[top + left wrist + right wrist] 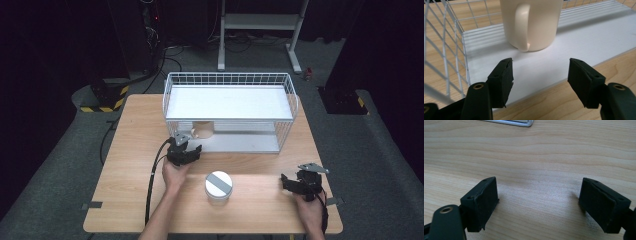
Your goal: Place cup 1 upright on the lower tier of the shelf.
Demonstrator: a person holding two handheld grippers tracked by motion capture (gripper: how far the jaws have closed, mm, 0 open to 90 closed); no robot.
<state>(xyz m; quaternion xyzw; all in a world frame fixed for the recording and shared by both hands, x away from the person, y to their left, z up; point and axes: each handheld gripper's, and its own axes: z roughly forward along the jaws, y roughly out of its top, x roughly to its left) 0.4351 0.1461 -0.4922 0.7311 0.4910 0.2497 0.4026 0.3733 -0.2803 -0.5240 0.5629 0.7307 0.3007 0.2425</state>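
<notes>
A pale wooden bench (125, 165) carries a white wire rack (227, 82) toward the back and a white tin with a grey lid (218, 185) near the front edge.

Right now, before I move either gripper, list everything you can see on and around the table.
mug: one, cream, upright on the lower shelf of the rack, handle toward the left gripper.
wire rack: one, white, two shelves, at the far side of the table.
canister: one, white with a grey lid, on the table near the front edge, between the two grippers.
table: one, light wood.
stand: one, pale metal frame, on the floor beyond the table.
left gripper: one, black, jaws open, just in front of the mug and apart from it.
right gripper: one, black, jaws open over bare table at the front right.
</notes>
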